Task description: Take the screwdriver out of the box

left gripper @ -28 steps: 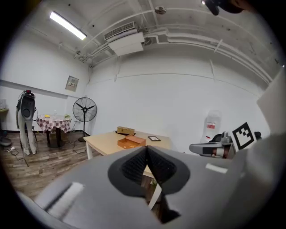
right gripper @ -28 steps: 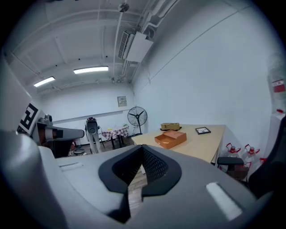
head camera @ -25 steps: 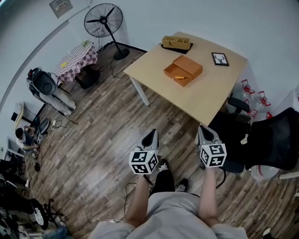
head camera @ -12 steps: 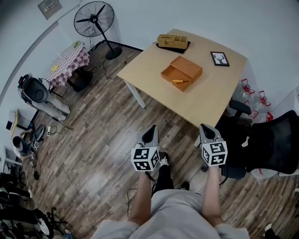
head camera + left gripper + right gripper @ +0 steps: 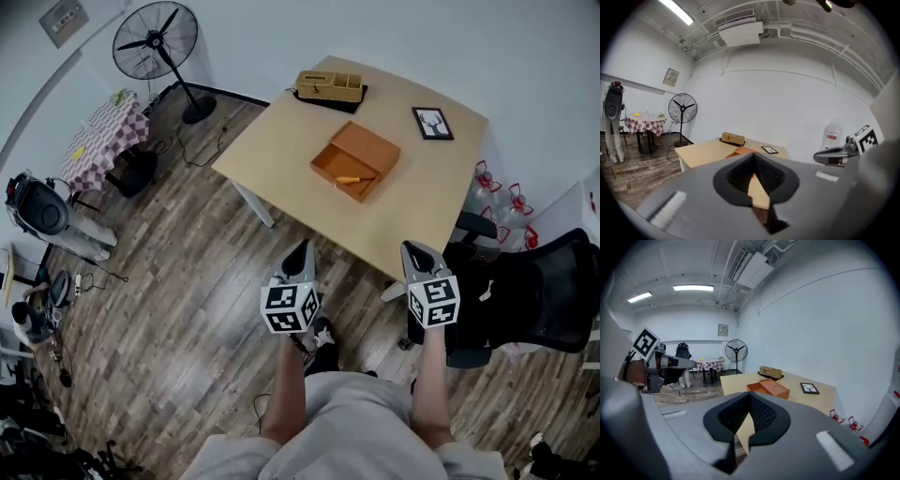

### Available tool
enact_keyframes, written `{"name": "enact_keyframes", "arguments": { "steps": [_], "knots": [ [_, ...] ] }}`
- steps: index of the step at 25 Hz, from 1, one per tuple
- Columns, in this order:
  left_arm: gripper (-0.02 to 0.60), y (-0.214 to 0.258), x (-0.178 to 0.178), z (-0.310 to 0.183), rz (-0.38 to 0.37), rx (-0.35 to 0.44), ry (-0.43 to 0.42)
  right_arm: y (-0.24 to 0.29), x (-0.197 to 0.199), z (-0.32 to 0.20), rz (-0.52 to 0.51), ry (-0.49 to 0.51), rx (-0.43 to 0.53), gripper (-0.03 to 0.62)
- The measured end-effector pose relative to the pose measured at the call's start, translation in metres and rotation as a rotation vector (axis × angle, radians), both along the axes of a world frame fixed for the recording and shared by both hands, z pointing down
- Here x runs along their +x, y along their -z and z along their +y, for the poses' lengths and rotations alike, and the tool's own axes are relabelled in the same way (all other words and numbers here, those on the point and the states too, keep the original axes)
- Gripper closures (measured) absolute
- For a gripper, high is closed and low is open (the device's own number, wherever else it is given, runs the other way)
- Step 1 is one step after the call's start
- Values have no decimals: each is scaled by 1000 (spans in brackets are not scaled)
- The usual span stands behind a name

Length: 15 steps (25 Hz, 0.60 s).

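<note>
An open orange box (image 5: 356, 159) lies on the light wooden table (image 5: 281, 141); an orange-handled screwdriver (image 5: 349, 179) rests in its tray half. Both grippers hang over the wooden floor, short of the table's near edge and well apart from the box. My left gripper (image 5: 298, 251) is shut and empty, its jaws meeting at a point. My right gripper (image 5: 415, 250) is likewise shut with nothing in it. The box (image 5: 739, 151) shows small beyond the left gripper (image 5: 753, 157). In the right gripper view the box (image 5: 771, 387) lies ahead of the right gripper (image 5: 750, 394).
A wooden organiser (image 5: 328, 86) and a small picture frame (image 5: 432, 123) sit at the table's far side. A black office chair (image 5: 534, 300) stands right of me, water bottles (image 5: 497, 187) behind it. A standing fan (image 5: 155, 42) and a checked-cloth table (image 5: 98, 141) are far left.
I have walked toward the table with both grippers held out in front; the table and box now appear closer and further left in the head view. Both grippers stay shut.
</note>
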<state>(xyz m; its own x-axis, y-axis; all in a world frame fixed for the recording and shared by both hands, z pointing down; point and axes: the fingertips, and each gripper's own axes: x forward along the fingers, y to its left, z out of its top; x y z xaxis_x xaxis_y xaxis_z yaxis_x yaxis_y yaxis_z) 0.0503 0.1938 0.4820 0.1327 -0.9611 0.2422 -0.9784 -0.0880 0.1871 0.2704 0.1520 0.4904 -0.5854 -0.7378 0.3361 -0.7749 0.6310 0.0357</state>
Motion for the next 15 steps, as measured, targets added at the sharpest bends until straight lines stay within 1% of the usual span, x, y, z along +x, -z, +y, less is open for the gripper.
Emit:
{"name": "enact_keyframes", "arguments": {
  "steps": [6,9,12,15],
  "knots": [
    [527,2,-46,-45,-10,-6,-47,9,-51,-47,35,-19,20,595],
    [527,2,-66,-60,-16,-1,-78,17,-75,-62,120,1,65,595],
    [526,-1,-81,-73,-3,-3,-100,21,-88,-76,214,28,94,595],
    [526,-8,-90,-82,1,-15,-119,21,-96,-91,263,57,100,595]
  ]
}}
